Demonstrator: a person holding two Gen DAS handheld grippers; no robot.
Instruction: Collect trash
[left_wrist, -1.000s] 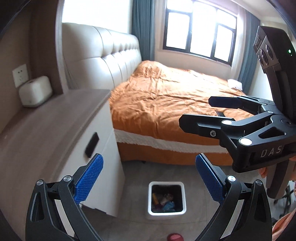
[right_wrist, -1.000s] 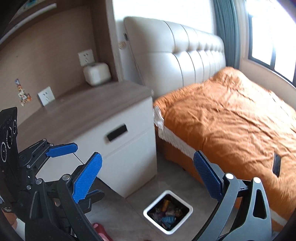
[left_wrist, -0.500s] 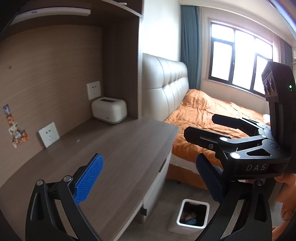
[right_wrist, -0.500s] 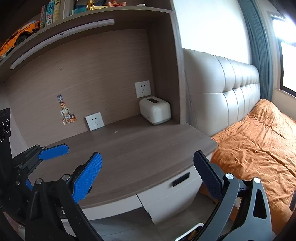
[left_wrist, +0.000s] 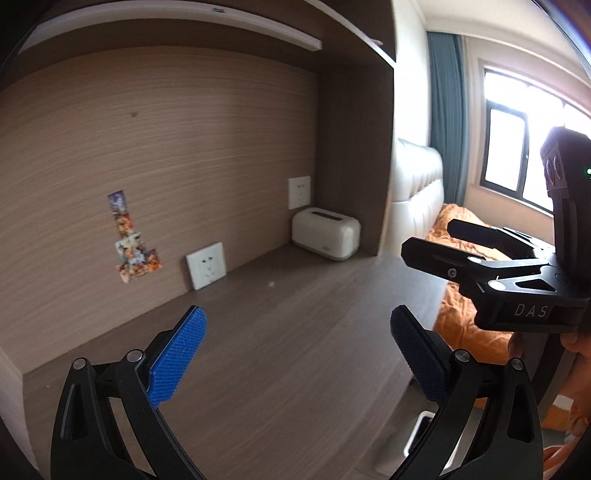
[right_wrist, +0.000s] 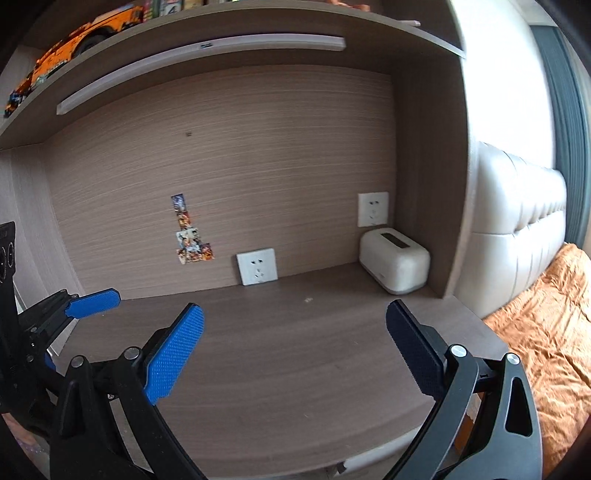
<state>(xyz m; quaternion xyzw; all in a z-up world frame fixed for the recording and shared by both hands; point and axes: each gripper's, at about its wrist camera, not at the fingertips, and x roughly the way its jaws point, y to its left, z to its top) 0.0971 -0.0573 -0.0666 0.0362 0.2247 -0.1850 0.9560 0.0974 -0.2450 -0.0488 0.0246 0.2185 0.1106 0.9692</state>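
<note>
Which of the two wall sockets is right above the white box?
The higher socket in the corner, directly above the white box. The lower socket sits apart, near the stickers.

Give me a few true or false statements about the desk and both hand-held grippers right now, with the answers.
1. The left hand-held gripper is open and holds nothing. True.
2. The right hand-held gripper is shut on a wrapper. False: it is open and holds nothing.
3. A white tissue box sits on the desk at the back right corner. True.
4. The tissue box lies on the orange bedspread. False: it is on the desk.
5. Two wall sockets show on the wood back panel. True.
</note>
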